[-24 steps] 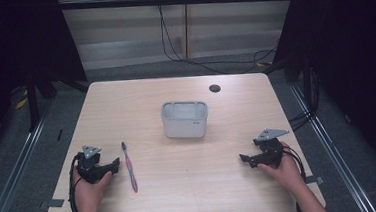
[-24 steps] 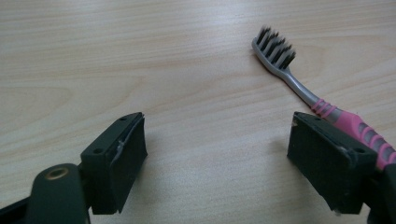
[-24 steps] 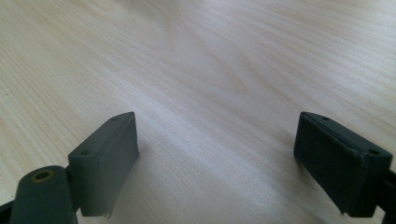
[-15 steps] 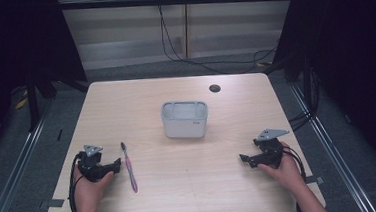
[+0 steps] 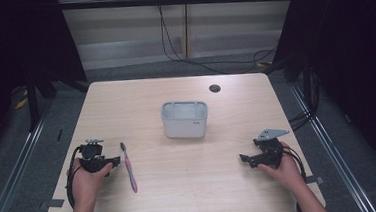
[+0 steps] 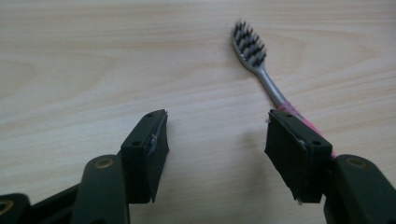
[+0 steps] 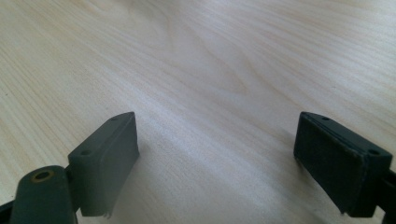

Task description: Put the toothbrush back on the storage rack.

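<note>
Left gripper rests low over the table at its near left, held in the person's left hand; its jaws stand apart with nothing but bare wood between them. The toothbrush lies flat on the table just beside that gripper, on its right in the high view, bristle end pointing away from the person. In the left gripper view the toothbrush has its pink handle passing behind one jaw, bristles up; contact cannot be told. Right gripper sits at the near right, well apart from the toothbrush, jaws spread wide over bare wood. A white tub stands mid-table.
</note>
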### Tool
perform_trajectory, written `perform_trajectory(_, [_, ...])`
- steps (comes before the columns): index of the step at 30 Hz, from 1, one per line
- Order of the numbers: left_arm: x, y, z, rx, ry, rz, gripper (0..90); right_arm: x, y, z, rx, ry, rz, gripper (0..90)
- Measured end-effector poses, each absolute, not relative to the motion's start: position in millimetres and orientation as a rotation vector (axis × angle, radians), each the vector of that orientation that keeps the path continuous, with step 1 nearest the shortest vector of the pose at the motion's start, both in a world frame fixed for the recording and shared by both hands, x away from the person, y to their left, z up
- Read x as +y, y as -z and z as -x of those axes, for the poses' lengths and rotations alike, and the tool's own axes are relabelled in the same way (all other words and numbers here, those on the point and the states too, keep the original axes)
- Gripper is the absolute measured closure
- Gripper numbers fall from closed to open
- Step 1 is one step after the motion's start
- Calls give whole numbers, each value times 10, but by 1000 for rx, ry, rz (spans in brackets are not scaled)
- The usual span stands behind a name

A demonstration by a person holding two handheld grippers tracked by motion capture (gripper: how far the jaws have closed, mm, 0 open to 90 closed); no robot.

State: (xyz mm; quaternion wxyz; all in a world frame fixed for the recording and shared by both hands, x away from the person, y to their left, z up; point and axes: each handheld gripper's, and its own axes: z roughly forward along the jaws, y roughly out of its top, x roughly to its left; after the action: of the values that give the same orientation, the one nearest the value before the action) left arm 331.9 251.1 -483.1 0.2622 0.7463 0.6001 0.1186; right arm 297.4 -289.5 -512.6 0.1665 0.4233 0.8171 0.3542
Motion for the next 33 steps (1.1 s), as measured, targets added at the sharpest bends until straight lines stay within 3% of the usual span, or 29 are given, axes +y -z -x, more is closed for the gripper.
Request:
perform_trajectory(7, [2414, 4725, -3386, 1648, -265, -1988, 406, -2895, 5126, -2974, 2326, -1008, -1205, 131])
perform_trajectory(20, [2248, 4687, -3459, 1755, -100, -1971, 563, -2895, 5126, -2973, 2326, -1008, -1205, 131])
perform_trajectory(33, [2168, 4723, -3466, 1782, -71, -2006, 621, -2895, 5126, -2974, 2326, -1008, -1205, 131])
